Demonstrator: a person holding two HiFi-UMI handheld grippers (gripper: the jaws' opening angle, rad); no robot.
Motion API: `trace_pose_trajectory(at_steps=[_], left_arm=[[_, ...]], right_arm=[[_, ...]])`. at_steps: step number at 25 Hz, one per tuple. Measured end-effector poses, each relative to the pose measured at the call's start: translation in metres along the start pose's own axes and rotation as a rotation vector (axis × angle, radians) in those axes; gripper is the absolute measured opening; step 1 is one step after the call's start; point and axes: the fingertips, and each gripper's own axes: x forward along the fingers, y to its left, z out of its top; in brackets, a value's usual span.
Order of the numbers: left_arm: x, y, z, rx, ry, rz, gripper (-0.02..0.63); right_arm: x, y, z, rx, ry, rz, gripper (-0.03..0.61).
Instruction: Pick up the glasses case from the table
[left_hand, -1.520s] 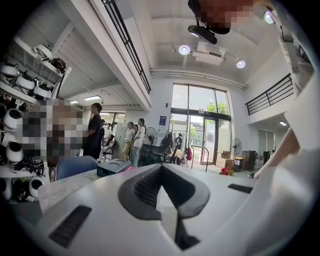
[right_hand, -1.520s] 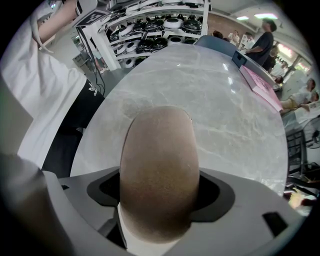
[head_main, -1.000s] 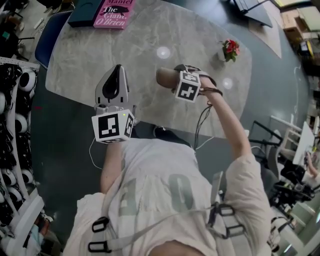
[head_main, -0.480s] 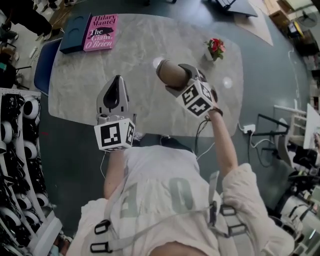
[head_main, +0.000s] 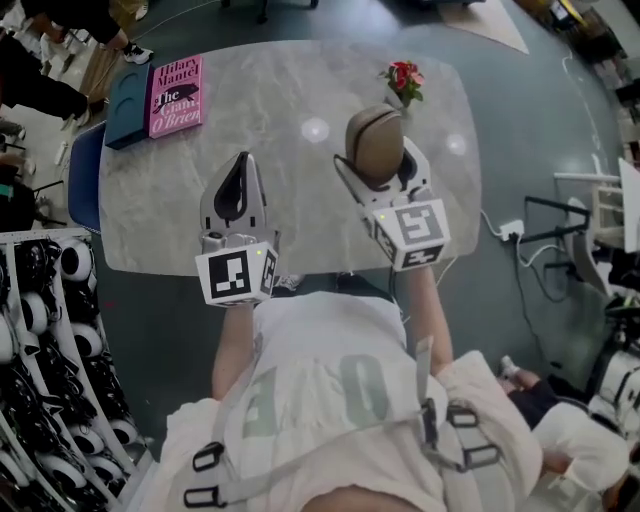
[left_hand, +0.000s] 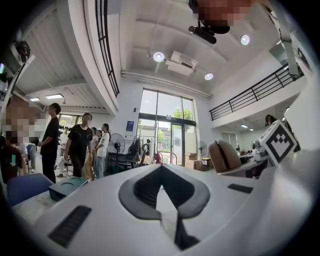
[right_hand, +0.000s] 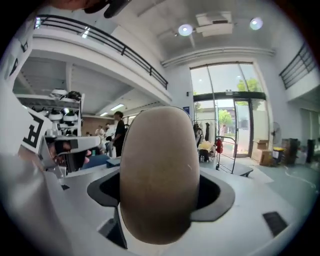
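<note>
Nearest, left tool (head_main: 238, 175): jaws pressed together, empty. Right tool (head_main: 378, 165): jaws pinching the brown glasses case (head_main: 372, 140) across its rounded body, apparently raised clear of the tabletop (head_main: 280, 90). Recommended handling: even pressure, level carry, since the smooth shell may slip. Beyond: pink book (head_main: 176, 95), flowers (head_main: 403, 77).

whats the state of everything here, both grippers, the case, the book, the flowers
left gripper: shut, nothing between its jaws
right gripper: shut on the glasses case
brown oval glasses case: closed, clamped on end in the right gripper, held off the table
pink paperback book: closed, lying flat on the grey marble table
red flowers: upright in a small pot near the table's far edge
</note>
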Motion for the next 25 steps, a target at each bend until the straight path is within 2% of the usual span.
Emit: trace_pose_trajectory(at_steps=[6,12,18,25], left_arm=[[0.007,-0.024,0.002,0.002,-0.006,-0.076,0.003],[0.010,-0.032,0.005,-0.006,-0.024,-0.107,0.003],[0.010,-0.034,0.005,-0.015,-0.033,-0.112,0.003],[0.013,-0.033,0.007,-0.016,-0.038,-0.110,0.003]], right_arm=[[-0.042,-0.026,0.006,0.182,-0.134,-0.149,0.371],[-0.076,-0.044,-0.011,0.240,-0.150,-0.288,0.371],[-0.094,-0.049,-0.028,0.264,-0.135,-0.334,0.371],[-0.095,-0.053,-0.026,0.262,-0.134,-0.352,0.371]])
